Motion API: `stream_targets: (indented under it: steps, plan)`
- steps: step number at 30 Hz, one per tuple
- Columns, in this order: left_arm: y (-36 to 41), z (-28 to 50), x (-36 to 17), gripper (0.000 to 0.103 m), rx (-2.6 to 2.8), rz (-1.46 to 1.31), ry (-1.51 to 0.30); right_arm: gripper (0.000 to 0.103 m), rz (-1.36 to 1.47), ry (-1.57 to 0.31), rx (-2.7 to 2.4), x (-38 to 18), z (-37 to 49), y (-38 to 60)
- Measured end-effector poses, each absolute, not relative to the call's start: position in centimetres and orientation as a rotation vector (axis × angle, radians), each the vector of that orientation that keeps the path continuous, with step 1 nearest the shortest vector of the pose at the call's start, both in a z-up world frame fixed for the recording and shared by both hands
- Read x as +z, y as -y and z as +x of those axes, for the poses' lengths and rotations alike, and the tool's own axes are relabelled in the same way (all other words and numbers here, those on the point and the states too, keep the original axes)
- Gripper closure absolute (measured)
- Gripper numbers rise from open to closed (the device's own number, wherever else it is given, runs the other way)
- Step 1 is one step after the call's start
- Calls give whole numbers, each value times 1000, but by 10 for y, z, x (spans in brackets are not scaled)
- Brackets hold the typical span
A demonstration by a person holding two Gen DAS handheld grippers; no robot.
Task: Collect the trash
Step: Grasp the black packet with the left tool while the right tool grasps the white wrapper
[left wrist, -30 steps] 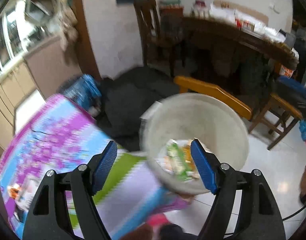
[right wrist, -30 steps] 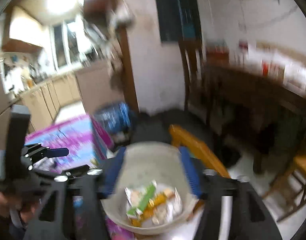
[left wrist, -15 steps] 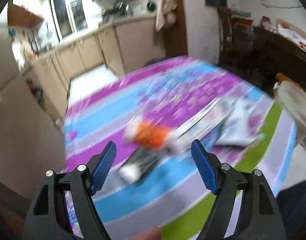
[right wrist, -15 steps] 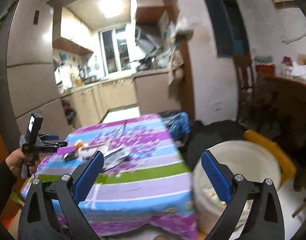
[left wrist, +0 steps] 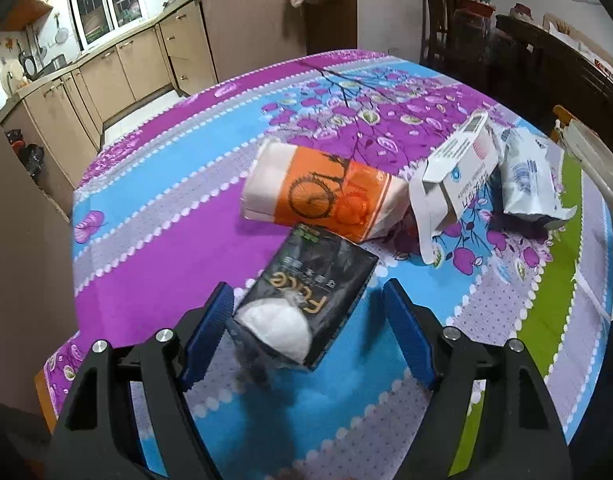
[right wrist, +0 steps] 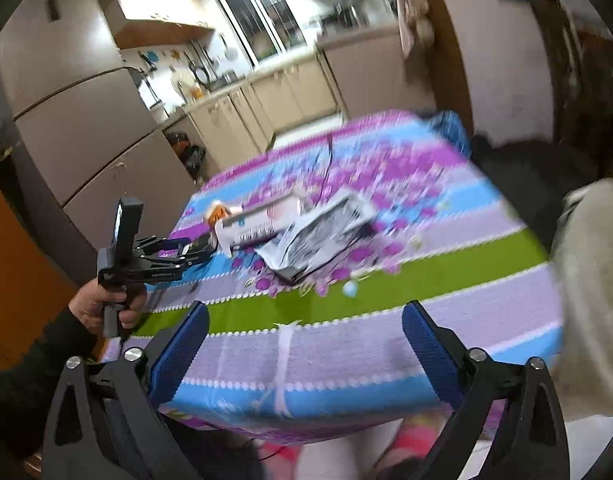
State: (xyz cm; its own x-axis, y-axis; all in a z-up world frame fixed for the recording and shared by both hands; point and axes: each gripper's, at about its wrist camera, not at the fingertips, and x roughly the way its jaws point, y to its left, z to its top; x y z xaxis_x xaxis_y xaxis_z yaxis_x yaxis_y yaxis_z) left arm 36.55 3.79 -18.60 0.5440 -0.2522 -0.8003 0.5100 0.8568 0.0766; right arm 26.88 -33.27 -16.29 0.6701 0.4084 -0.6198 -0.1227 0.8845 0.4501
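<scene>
I've swung my left gripper (left wrist: 306,320) from the bin (left wrist: 598,168) back over the table (left wrist: 146,216); its jaws, just narrowing, bracket the black packet (left wrist: 318,280) unclenched. My right gripper (right wrist: 302,344) hangs released, empty. Remaining wrappers lie at one o'clock.

Left gripper (left wrist: 306,322) poised over black tissue pack (left wrist: 306,296), jaws just closing yet short of gripping it. Beyond the black pack lay orange tissue pack (left wrist: 322,196); further right, white carton (left wrist: 454,176) and white wrapper (left wrist: 526,180), all on floral tablecloth (left wrist: 166,208).
</scene>
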Motion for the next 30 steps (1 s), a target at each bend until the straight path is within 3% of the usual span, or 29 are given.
stream_targets:
  steps: [2, 4, 7, 17, 24, 30]
  plan:
    - [-38, 363, -185, 46, -482, 296, -887, 20, 445, -823, 298, -172, 292, 329]
    - [-38, 361, -184, 51, -467, 276, -890, 26, 489, -869, 282, -179, 319, 325]
    - [-37, 355, -185, 55, -444, 267, -886, 28, 525, -908, 225, -187, 356, 315]
    - [-36, 354, -184, 56, -390, 199, -884, 28, 486, -964, 23, -207, 416, 288]
    - [-41, 351, -182, 70, -369, 131, -883, 48, 493, -938, 36, -209, 414, 293]
    - [-42, 337, -180, 73, -367, 96, -873, 64, 523, -887, 81, -200, 396, 301]
